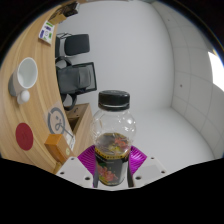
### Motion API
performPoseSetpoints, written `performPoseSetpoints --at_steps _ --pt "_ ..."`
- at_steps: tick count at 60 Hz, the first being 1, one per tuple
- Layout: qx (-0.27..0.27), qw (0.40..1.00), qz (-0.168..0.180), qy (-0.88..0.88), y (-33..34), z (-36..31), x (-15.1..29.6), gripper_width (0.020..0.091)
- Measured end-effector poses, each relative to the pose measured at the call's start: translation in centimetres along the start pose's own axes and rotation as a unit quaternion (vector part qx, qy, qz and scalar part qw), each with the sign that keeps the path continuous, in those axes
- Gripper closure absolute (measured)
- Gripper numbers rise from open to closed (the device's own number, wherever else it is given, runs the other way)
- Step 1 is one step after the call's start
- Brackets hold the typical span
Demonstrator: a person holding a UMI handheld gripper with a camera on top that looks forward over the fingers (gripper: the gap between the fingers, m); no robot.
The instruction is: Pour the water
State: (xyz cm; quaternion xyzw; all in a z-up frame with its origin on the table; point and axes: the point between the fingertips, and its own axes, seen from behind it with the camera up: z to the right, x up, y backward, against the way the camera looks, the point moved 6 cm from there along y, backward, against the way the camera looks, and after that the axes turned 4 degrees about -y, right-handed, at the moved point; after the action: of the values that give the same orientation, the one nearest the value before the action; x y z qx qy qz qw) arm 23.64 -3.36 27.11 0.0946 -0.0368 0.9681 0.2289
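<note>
Gripper view: a clear jar (113,135) with a black lid (114,99) stands upright between the fingers, and both pink pads (93,157) look pressed to its lower sides, so the gripper (112,160) is clamped on it. The jar appears lifted, with the table (35,110) and a white cup (26,72) off to the left (the view is tilted, so the table rises like a wall). My reading: the carry step. Next, bring the jar over a vessel, though the lid looks on.

Clear glossy plastic jar (113,143) with black plastic lid (113,99); smooth wooden table (30,110); matt white wall (150,50).
</note>
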Motion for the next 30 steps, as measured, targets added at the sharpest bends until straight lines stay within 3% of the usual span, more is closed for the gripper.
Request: performPoseSetpoints --at_steps 10,20,30 --pt "-0.013 0.977 0.062 0.203 0.1 -4.4 8.2 0.0712" --pt "-0.017 0.928 0.107 0.355 -1.0 -9.5 11.1 0.0713" --pt "0.005 0.917 0.115 0.383 -0.7 -11.3 11.7 0.0714"
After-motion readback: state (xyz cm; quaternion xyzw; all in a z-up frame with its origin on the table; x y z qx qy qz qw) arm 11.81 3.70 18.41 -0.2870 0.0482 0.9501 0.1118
